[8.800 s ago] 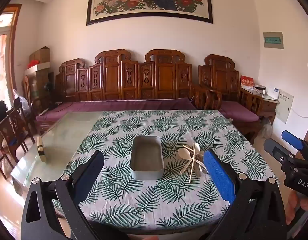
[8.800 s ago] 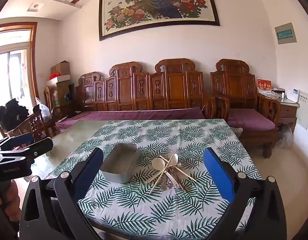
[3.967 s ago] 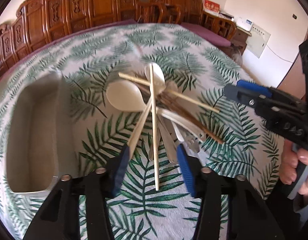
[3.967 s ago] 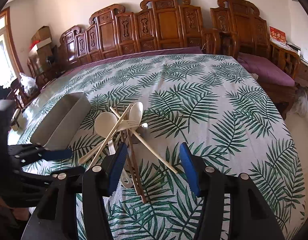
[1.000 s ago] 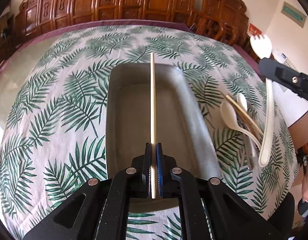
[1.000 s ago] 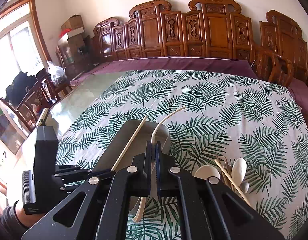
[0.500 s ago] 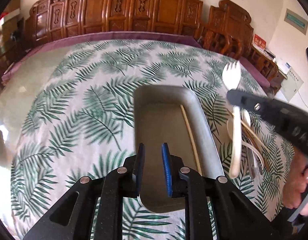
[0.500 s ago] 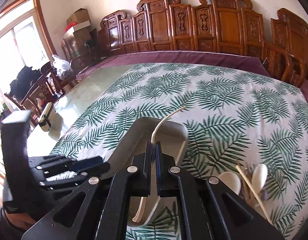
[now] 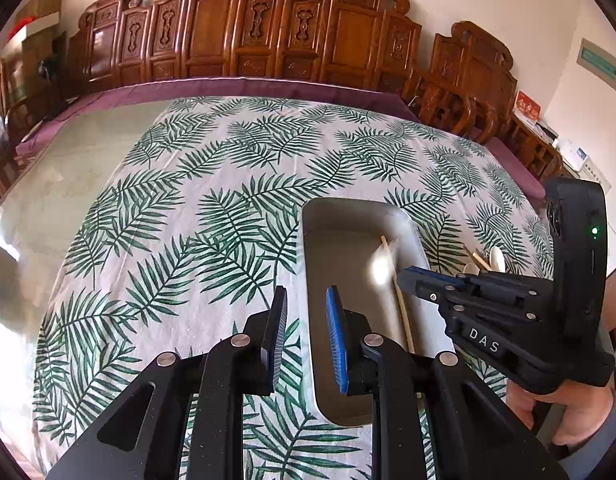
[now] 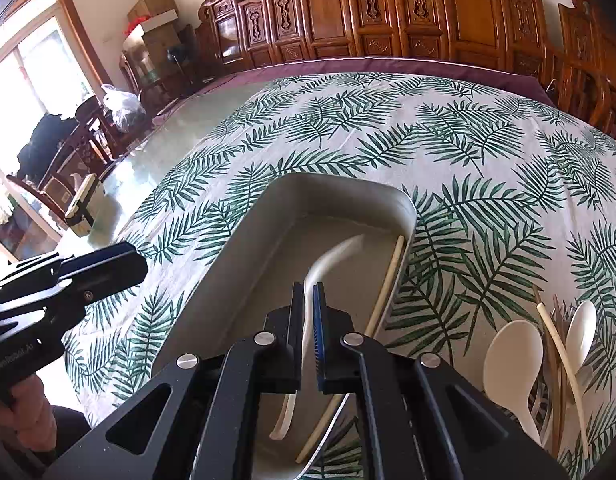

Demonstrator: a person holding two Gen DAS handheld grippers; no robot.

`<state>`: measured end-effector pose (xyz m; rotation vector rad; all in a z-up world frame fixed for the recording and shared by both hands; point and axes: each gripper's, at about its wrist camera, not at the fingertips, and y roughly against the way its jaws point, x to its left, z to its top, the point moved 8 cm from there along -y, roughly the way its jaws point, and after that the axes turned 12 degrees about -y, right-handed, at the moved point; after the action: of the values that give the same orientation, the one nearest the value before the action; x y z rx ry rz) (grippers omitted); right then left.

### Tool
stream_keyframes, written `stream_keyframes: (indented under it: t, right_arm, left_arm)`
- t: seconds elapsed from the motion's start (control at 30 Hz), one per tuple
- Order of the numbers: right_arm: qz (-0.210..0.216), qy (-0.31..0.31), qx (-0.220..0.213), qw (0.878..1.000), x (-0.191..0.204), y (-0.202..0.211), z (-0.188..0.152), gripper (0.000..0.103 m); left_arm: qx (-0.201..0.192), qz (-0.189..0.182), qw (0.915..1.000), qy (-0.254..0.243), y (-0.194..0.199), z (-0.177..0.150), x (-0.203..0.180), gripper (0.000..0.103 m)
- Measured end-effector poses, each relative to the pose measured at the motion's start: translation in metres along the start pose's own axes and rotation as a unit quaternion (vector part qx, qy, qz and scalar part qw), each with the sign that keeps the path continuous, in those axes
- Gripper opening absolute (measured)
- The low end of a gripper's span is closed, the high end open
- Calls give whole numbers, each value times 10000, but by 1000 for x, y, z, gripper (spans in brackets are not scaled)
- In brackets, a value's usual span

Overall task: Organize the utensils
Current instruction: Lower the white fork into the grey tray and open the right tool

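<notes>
Pinching white fork (image 10: 328, 258) over tray (image 10: 235, 240): right hand-held gripper (image 10: 307, 332); left hand-held gripper (image 9: 305, 340) slightly spread, empty.

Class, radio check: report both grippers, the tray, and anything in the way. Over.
Left gripper open, holding nothing. Right gripper shut on white fork above grey tray. One chopstick lies in tray. Utensil pile waits beside it; path clear.

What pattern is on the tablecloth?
Green palm fronds on white tablecloth, clearest in the left wrist view.

White fork (image 10: 336, 254) head motion-blurred over the tray (image 10: 243, 240)
</notes>
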<state>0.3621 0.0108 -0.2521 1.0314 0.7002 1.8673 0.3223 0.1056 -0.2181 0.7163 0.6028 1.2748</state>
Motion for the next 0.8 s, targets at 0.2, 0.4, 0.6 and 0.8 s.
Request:
stream_keyframes:
  t: [0.2, 0.4, 0.6, 0.8]
  right_arm:
    - [43, 41, -278, 9996, -9, 33, 3, 7]
    - [-333, 230, -772, 9962, -45, 102, -1, 7]
    - [-824, 194, -1027, 9911, -100, 150, -17, 18]
    - [-964, 44, -901, 9912, -141, 148, -40, 25]
  left_arm:
    - [-50, -58, 9999, -71, 3, 2, -11, 19]
    - [-210, -244, 9992, -256, 10, 8, -43, 42]
    - [-396, -457, 9971, -463, 14, 15, -82, 53]
    - [-388, -565, 9947, -770, 9, 10, -118, 53]
